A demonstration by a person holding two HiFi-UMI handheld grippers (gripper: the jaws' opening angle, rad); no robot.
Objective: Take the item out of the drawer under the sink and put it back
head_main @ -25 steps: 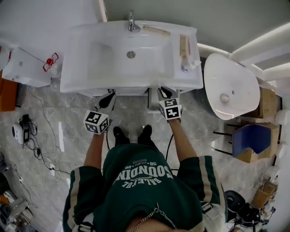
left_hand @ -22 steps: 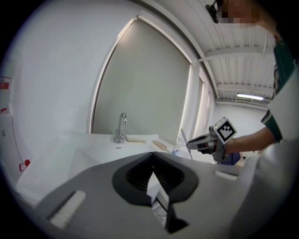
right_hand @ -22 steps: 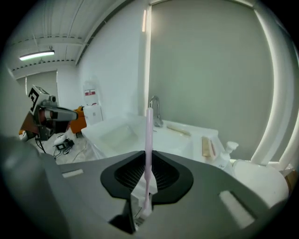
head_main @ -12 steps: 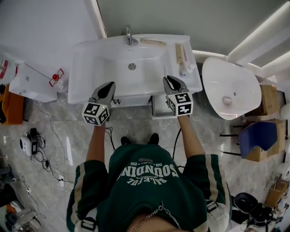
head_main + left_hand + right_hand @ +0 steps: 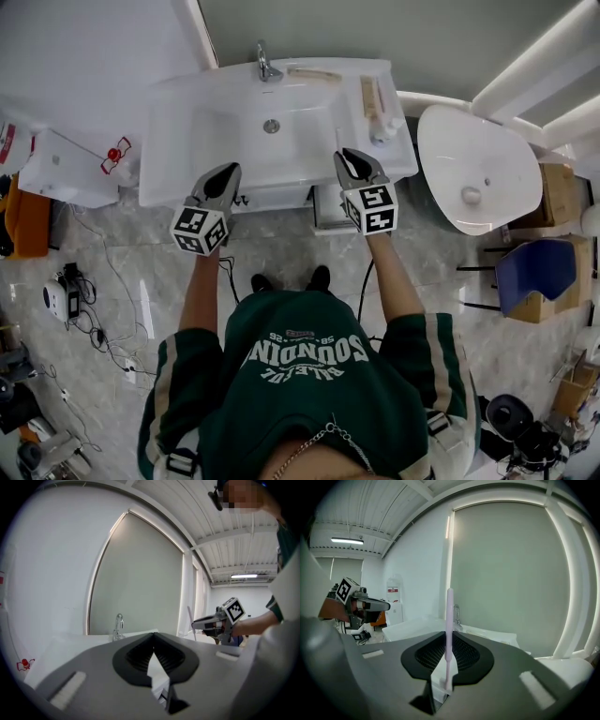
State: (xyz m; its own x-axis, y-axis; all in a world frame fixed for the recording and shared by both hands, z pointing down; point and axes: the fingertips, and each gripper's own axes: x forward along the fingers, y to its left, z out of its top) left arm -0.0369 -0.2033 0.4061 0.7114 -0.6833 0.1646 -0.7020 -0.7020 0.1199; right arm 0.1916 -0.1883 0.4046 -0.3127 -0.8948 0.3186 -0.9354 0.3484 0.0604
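In the head view both grippers are raised over the front edge of the white sink (image 5: 187, 141). My right gripper (image 5: 347, 157) is shut on a thin pale pink stick (image 5: 449, 620), which stands upright between its jaws in the right gripper view. From the left gripper view, the right gripper (image 5: 194, 622) shows with the stick (image 5: 190, 615) poking up. My left gripper (image 5: 222, 174) is shut, with nothing between its jaws (image 5: 153, 641). Under the sink's right half, a white drawer (image 5: 328, 214) sticks out towards me.
A faucet (image 5: 263, 64) and wooden brushes (image 5: 372, 94) sit on the sink top. A round white basin (image 5: 478, 173) stands at the right, with a blue chair (image 5: 534, 272) beyond it. At the left are a white cabinet (image 5: 66, 169) and floor cables (image 5: 84, 309).
Both grippers have risen from drawer height, below the sink's front, to above its front edge. In the last half second they have barely moved.
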